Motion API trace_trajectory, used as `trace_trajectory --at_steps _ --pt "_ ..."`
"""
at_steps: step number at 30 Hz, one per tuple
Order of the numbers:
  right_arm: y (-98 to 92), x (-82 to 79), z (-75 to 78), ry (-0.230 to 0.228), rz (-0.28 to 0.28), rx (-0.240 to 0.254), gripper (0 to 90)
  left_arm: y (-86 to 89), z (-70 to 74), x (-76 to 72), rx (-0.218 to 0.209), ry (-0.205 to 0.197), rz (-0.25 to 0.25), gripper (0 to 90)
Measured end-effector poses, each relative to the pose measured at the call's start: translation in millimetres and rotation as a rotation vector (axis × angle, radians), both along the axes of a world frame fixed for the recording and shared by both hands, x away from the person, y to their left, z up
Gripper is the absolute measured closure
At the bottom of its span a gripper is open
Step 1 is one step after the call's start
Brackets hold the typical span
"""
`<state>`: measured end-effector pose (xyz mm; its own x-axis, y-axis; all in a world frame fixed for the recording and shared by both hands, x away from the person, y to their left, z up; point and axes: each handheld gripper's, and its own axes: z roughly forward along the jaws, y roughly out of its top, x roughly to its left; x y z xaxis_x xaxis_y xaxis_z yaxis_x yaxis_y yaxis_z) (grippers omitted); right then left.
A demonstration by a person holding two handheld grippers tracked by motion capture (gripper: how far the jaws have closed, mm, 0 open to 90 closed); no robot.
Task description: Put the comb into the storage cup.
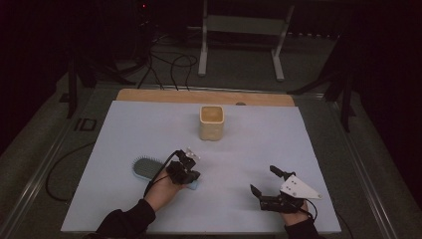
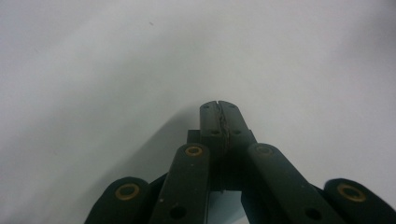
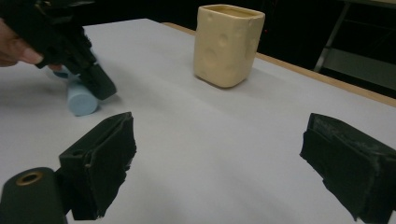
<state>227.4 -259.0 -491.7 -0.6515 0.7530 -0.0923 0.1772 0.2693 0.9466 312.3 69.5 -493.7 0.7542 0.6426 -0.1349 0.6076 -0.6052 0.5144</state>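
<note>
The left gripper (image 1: 188, 169), black and two-jawed, sits low over the table in the person's left hand (image 1: 163, 188), jaws pressed together. The right gripper (image 1: 265, 181) rests near the table's front edge, jaws spread wide.

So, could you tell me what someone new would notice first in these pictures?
Probably the cream-coloured cup, standing upright alone toward the far middle of the pale table cover. Next, the light blue hairbrush lying near the front left, with the left gripper, jaws shut, over its handle end. The right gripper sits at the front right with its jaws wide open and nothing between them.
</note>
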Motion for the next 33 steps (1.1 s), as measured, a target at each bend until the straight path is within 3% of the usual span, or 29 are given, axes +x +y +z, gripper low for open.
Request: trace_trajectory --at_steps 12,33 --pt "-0.1 0.0 0.2 -0.002 -0.004 0.001 9.5 14.8 -3.2 -32.2 0.016 0.014 -0.050 90.0" --pt "1.9 0.9 -0.7 0.001 -0.005 -0.005 9.4 83.0 -3.8 -66.9 0.075 0.048 -0.005 90.0"
